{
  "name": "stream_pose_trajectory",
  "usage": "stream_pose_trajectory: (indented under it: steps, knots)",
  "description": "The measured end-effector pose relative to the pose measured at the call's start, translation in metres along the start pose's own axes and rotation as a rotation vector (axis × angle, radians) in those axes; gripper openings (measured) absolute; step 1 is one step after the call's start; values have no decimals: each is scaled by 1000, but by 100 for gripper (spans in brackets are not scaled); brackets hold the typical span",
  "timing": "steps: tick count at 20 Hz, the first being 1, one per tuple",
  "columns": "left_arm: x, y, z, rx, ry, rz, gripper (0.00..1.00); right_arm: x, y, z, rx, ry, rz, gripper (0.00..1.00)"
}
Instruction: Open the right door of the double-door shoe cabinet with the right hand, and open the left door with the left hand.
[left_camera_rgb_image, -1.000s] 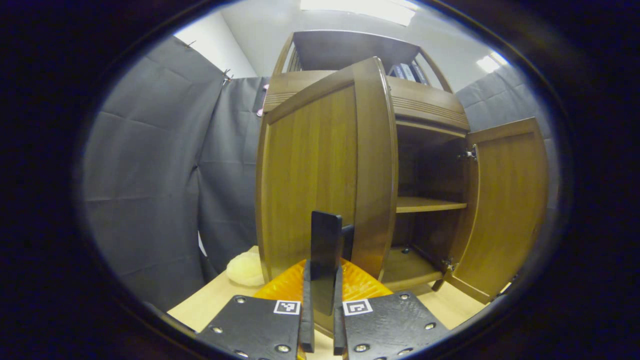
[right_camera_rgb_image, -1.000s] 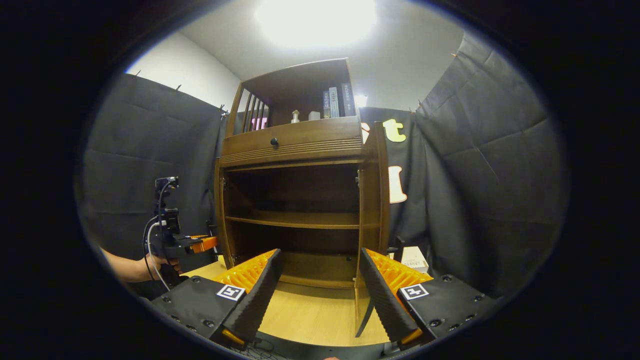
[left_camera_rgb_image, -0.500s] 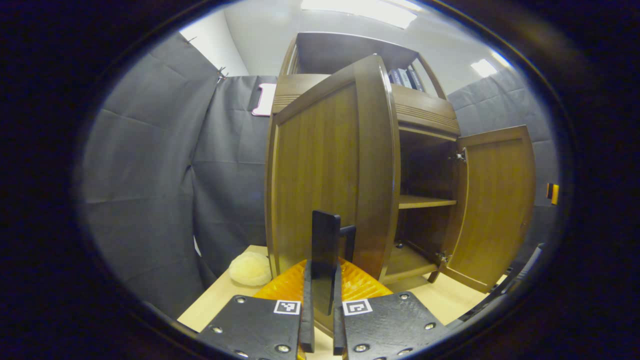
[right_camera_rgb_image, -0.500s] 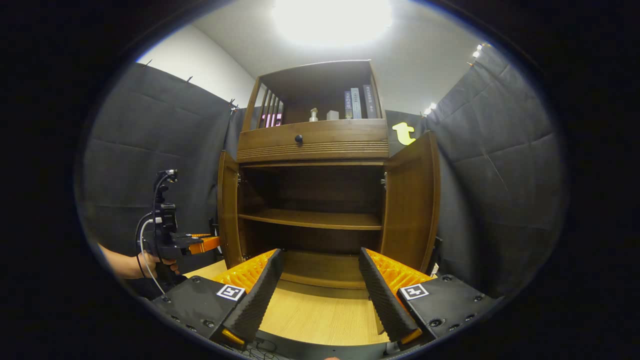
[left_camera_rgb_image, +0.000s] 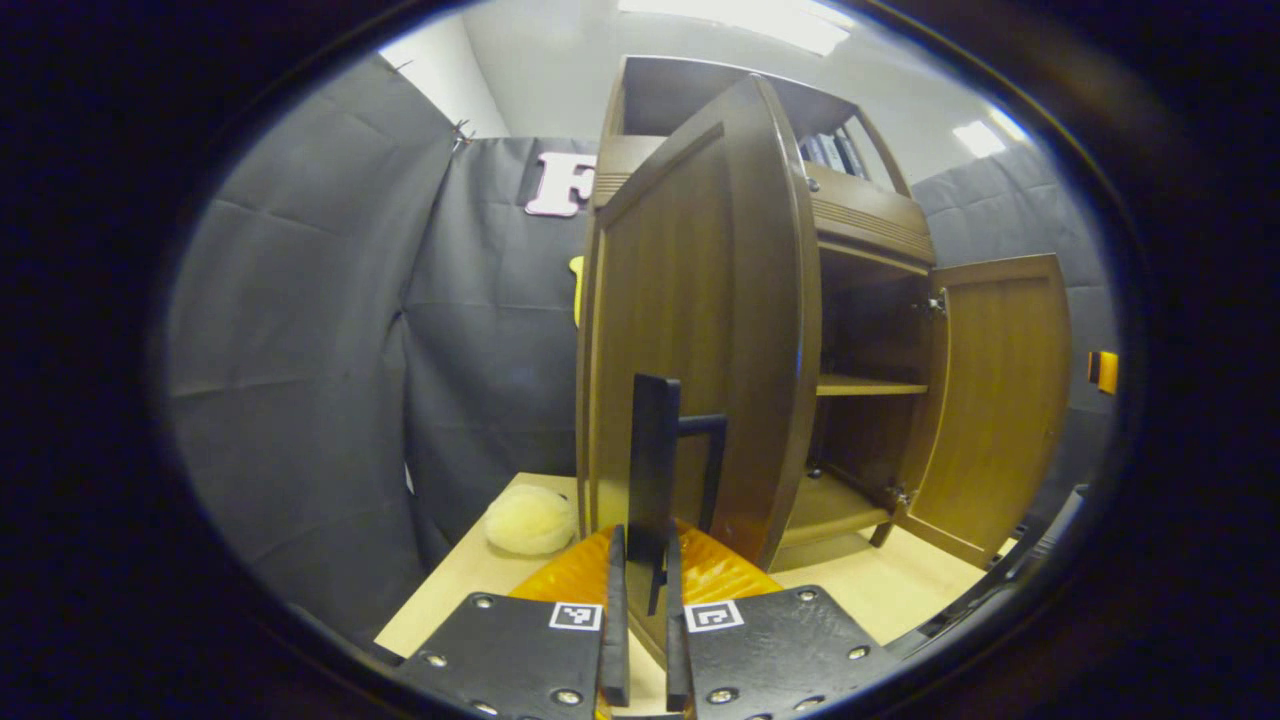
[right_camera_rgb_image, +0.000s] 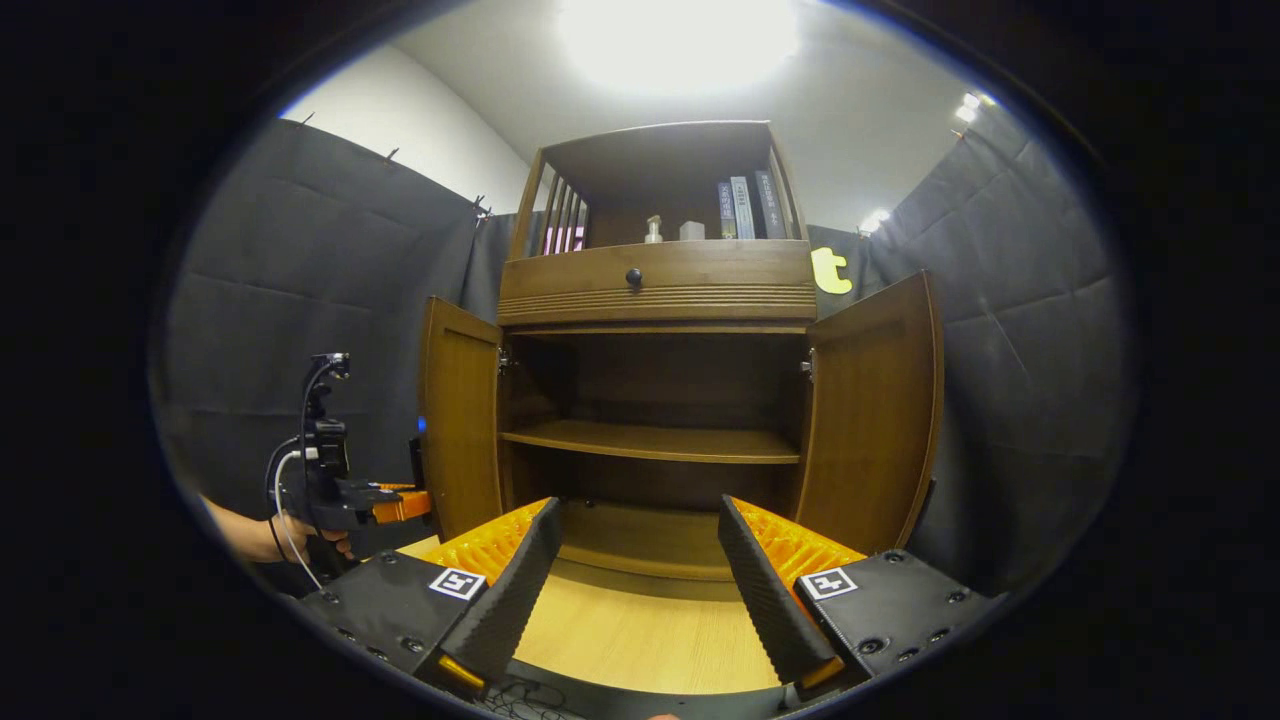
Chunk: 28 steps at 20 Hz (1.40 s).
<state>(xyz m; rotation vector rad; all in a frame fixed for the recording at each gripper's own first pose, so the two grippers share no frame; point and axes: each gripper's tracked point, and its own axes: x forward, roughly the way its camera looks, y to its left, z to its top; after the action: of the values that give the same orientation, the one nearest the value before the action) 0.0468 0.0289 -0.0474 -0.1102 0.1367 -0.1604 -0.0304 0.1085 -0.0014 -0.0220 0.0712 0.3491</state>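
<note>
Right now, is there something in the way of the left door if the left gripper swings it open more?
Nothing visible blocks it. The left gripper is shut on the handle of the left door. A pale fluffy thing lies on the table on the door's outer side; whether the door would reach it I cannot tell.

Place: I worked in a recording booth, not a home.
Walls: black cloth (right_camera_rgb_image: 300, 270) hung pinned on all sides.
Furniture: one wooden shoe cabinet (right_camera_rgb_image: 660, 290) stood on a light table (right_camera_rgb_image: 640, 630).
Lighting: ceiling panel (right_camera_rgb_image: 680, 40) glared overhead.
</note>
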Motion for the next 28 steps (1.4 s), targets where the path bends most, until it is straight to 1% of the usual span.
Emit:
stream_pose_trajectory:
  steps: [2,4,5,7,11,13,14,15,16,17,19,20,21,22,27,28]
  knots:
    - [2,12,-1,7,-4,21,16,2,8,1,-3,-2,7,98]
    - [0,16,1,-7,-11,26,13,6,16,1,-3,-3,14,98]
    - [0,20,1,-8,-14,34,18,9,21,0,-2,-4,19,98]
    - [-1,29,2,-10,-20,50,13,13,31,0,2,-4,30,98]
    - [-5,42,2,-24,-26,73,15,25,50,-2,7,-3,46,98]
    - [-6,44,2,-23,-24,67,12,31,62,-1,22,-5,55,98]
    - [-7,46,3,-16,-27,67,16,34,66,-2,25,-5,55,98]
    - [-8,50,3,-12,-29,72,18,34,64,-3,25,-5,50,98]
    - [-10,54,4,-10,-32,79,16,35,64,-3,25,-4,41,98]
    - [-10,58,6,-16,-38,84,16,36,66,-5,25,-4,32,98]
    - [-11,56,11,-36,-55,71,18,38,68,-6,27,-4,13,99]
    - [-12,55,15,-40,-64,74,16,38,66,-5,28,-3,3,98]
    - [-13,58,18,-42,-74,79,16,38,63,-4,31,-4,-4,99]
    - [-15,58,22,-46,-83,85,17,37,59,-2,32,-7,-15,98]
    - [-29,52,36,-39,-123,106,17,24,27,8,33,-19,-72,98]
    - [-32,50,39,-40,-131,105,13,20,18,11,34,-22,-83,98]
